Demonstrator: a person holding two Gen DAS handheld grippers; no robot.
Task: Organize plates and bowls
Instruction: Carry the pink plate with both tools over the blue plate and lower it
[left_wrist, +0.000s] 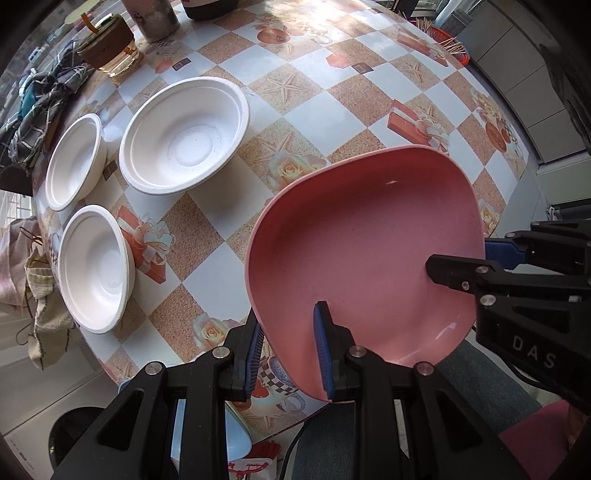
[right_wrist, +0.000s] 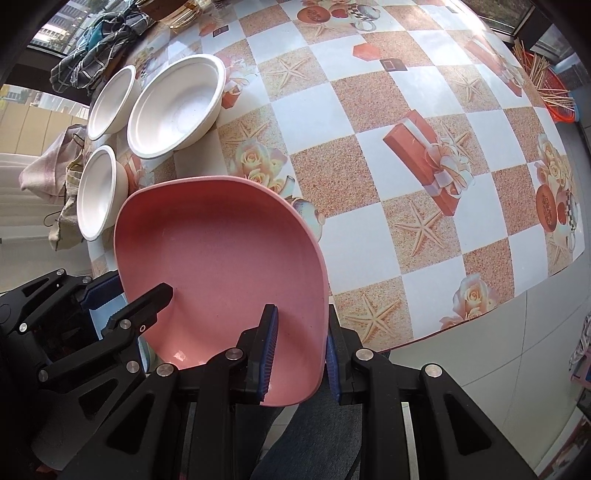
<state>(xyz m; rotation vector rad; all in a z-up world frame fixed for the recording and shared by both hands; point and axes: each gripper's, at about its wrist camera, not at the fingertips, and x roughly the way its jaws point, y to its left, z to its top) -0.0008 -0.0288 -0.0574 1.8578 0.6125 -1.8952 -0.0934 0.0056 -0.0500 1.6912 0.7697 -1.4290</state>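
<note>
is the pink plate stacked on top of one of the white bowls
No, the pink square plastic plate is held apart from the three white paper bowls, off near the checked table's edge.

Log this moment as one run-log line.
left gripper: shut on pink plate rim | right gripper: shut on opposite rim | plate: tilted at table edge | three white bowls: untouched

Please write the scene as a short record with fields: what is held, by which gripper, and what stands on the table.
held: pink plate, tilted, near table edge
left gripper: straddles the plate's rim
right gripper: straddles the opposite rim
bowls: large white bowl, two small white bowls, all empty, upright
surface: table, checked cloth
other: cup beyond the bowls
</note>
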